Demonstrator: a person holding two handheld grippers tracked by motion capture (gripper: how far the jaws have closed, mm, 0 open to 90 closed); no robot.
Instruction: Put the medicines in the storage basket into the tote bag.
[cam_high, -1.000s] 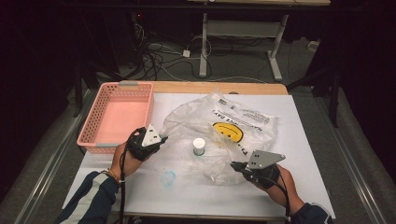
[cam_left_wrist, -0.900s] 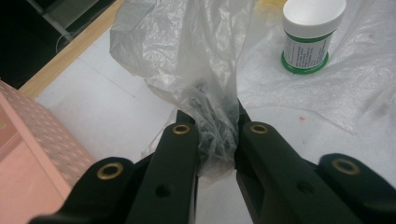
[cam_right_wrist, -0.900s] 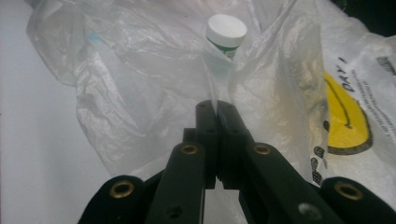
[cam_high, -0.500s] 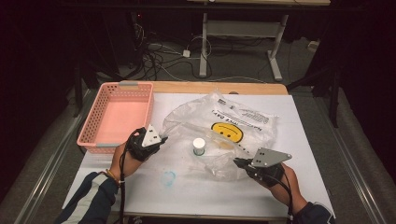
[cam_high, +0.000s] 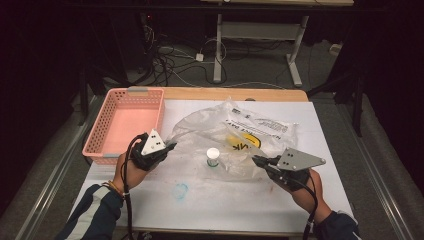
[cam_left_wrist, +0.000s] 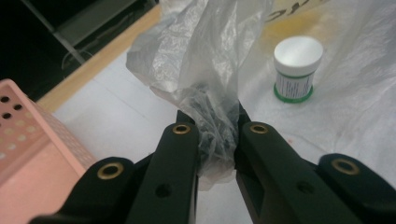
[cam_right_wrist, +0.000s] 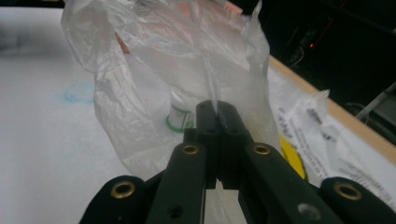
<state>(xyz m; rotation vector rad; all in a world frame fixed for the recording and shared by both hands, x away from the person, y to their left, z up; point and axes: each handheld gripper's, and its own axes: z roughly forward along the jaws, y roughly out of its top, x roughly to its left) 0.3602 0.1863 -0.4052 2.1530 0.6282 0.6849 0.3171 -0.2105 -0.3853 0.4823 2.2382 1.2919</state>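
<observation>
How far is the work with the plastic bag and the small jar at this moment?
Done: the left tool is shut on one edge of the plastic bag, and the right tool on the opposite edge. In hand: the bag is held between them around the small jar, which stands upright. Left: probably lifting the bagged jar; the pink basket holds nothing.

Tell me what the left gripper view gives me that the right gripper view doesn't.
Left gripper view alone: the left gripper shut on a bunched fold of the plastic bag, a corner of the pink basket, and the small jar unobstructed. Right gripper view alone: the right gripper pinching a thin bag edge, a blue scribble on the table. Both show bag and jar.
</observation>
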